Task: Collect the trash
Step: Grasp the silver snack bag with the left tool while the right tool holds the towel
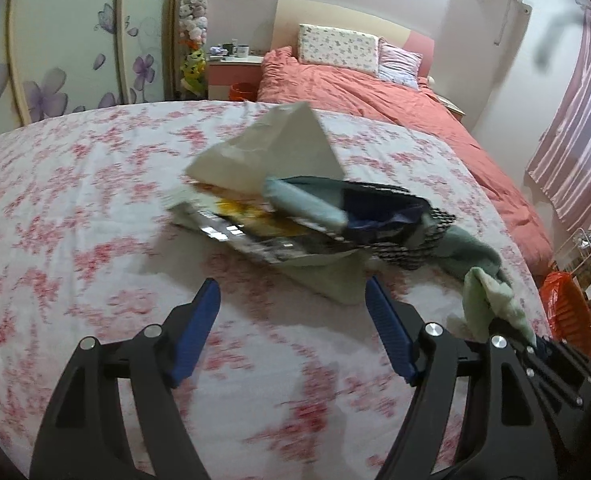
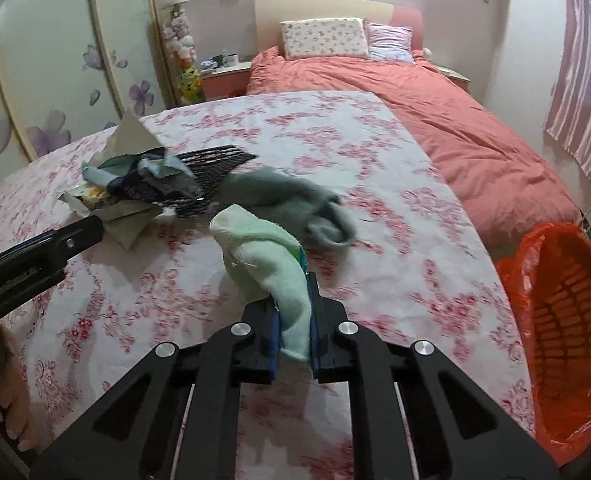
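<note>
A heap of trash lies on the floral-sheeted bed (image 1: 75, 200): a white paper piece (image 1: 271, 152), a shiny wrapper (image 1: 255, 232), a light blue and navy bundle (image 1: 335, 208) and black mesh (image 1: 423, 240). My left gripper (image 1: 291, 300) is open and empty, just short of the heap. My right gripper (image 2: 293, 312) is shut on a pale green cloth (image 2: 267, 256), held above the bed; the cloth also shows in the left wrist view (image 1: 491, 296). A grey-green cloth (image 2: 295, 196) lies on the bed beyond it. The left gripper shows at the left of the right wrist view (image 2: 55, 244).
An orange basket lined with a red bag (image 2: 563, 304) stands at the bed's right side; it also shows in the left wrist view (image 1: 567, 308). A salmon duvet (image 2: 455, 120) and pillows (image 2: 323, 38) lie farther back. A nightstand (image 1: 235, 68) and wardrobe (image 1: 67, 52) stand at left.
</note>
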Motion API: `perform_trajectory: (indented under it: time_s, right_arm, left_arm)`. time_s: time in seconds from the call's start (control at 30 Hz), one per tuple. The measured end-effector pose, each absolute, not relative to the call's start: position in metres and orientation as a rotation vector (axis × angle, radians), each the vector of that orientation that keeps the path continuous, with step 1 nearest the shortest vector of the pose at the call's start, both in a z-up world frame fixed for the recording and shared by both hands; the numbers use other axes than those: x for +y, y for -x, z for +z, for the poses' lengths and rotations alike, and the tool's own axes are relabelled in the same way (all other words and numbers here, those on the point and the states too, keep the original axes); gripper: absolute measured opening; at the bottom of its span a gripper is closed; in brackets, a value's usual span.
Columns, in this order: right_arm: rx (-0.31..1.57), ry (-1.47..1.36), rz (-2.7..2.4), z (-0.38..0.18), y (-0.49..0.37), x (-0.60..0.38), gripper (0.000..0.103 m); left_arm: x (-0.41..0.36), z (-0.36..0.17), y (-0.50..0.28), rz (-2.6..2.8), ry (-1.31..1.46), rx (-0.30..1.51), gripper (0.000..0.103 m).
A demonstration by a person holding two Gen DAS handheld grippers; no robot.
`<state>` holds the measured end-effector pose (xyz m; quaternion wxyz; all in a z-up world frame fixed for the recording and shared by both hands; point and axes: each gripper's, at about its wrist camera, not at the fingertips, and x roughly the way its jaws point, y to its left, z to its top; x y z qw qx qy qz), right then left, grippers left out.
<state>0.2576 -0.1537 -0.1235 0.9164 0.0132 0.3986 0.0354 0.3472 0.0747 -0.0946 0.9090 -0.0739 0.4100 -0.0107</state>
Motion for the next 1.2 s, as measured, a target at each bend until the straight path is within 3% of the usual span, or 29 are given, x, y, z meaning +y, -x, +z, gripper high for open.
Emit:
perform_trajectory:
  time_s: [0.23, 0.37, 0.8, 1.2]
  right_arm:
    - [0.825, -0.051, 0.075, -0.126, -0.256, -0.164, 0.011]
    - [0.825, -0.054, 0.080, -0.127, -0.256, -0.165, 0.011]
    - [0.834, -0.065, 0.085, -0.129, -0.257, -0.164, 0.011]
    - [0.843, -0.071, 0.089, -0.131, -0.257, -0.164, 0.011]
  left_arm:
    - [0.044, -0.104, -0.368, 0.015, 0.060, 0.876, 0.078]
    - [0.053, -0.109, -0.371, 0.062, 0.057, 0.904, 0.074]
    - [0.169, -0.110, -0.354, 0.222, 0.160, 0.918, 0.070]
    - [0.168, -0.082, -0.352, 0.180, 0.238, 0.818, 0.080]
